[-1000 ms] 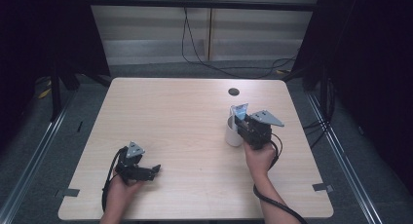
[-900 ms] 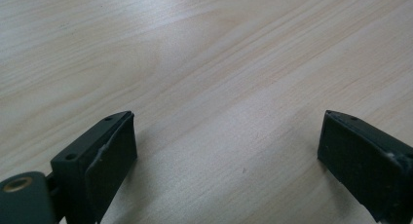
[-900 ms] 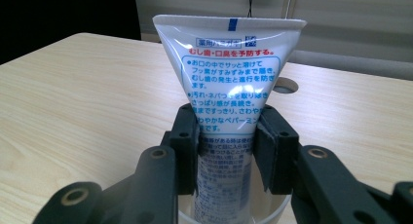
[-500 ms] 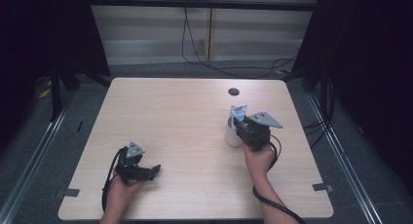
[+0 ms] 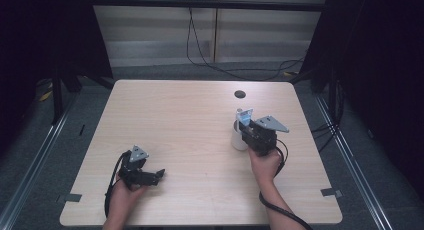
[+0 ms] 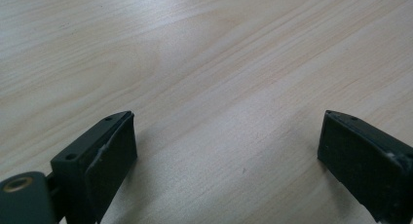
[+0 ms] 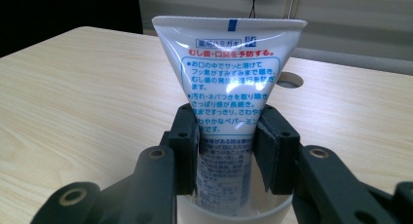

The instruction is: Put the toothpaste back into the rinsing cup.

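Nothing is shifting since a second ago: both my hands are keeping their places. I am clamping the right gripper (image 7: 226,136) on the toothpaste tube (image 7: 229,83), pads pressing its flat sides, holding it upright with its cap end down inside the white cup (image 5: 239,140) at the table's (image 5: 175,120) right side, probably so it stands steady there. My left gripper (image 6: 226,151) is idling near the front edge, jaws spread wide over bare wood.
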A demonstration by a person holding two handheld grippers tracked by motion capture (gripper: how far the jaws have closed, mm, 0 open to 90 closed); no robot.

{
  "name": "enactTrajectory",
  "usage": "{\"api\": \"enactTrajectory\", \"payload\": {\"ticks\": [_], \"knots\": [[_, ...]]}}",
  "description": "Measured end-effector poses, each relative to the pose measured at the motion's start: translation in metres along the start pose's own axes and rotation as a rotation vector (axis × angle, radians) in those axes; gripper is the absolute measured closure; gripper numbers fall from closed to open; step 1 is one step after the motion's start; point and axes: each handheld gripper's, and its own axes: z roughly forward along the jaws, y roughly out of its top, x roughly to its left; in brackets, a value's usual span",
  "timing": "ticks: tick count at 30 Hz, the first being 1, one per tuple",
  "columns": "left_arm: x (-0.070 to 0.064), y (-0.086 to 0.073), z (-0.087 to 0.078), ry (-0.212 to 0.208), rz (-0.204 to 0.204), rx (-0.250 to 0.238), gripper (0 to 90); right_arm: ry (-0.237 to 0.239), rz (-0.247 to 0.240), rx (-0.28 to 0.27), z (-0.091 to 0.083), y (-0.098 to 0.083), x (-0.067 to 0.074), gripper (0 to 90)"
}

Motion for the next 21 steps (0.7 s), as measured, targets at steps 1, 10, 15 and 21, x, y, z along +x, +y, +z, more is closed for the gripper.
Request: {"api": "enactTrajectory", "payload": {"ticks": [1, 10, 15, 21], "knots": [[0.0, 0.0, 0.0, 0.0, 0.001, 0.0, 6.9, 0.0, 0.002, -0.001, 0.0002, -0.0006, -0.0004, 63.7], [0.0, -0.0001, 0.0, -0.001, 0.0, -0.001, 6.9, 0.006, -0.013, 0.015, 0.0016, -0.0047, -0.0002, 63.1], [0.0, 0.0, 0.0, 0.0, 0.0, 0.0, 6.9, 0.011, -0.015, 0.015, 0.0019, -0.0062, 0.0006, 62.9], [0.0, -0.0001, 0.0002, -0.002, -0.001, -0.002, 6.9, 0.009, -0.03, 0.015, 0.0005, -0.0069, 0.0007, 62.4]]}}
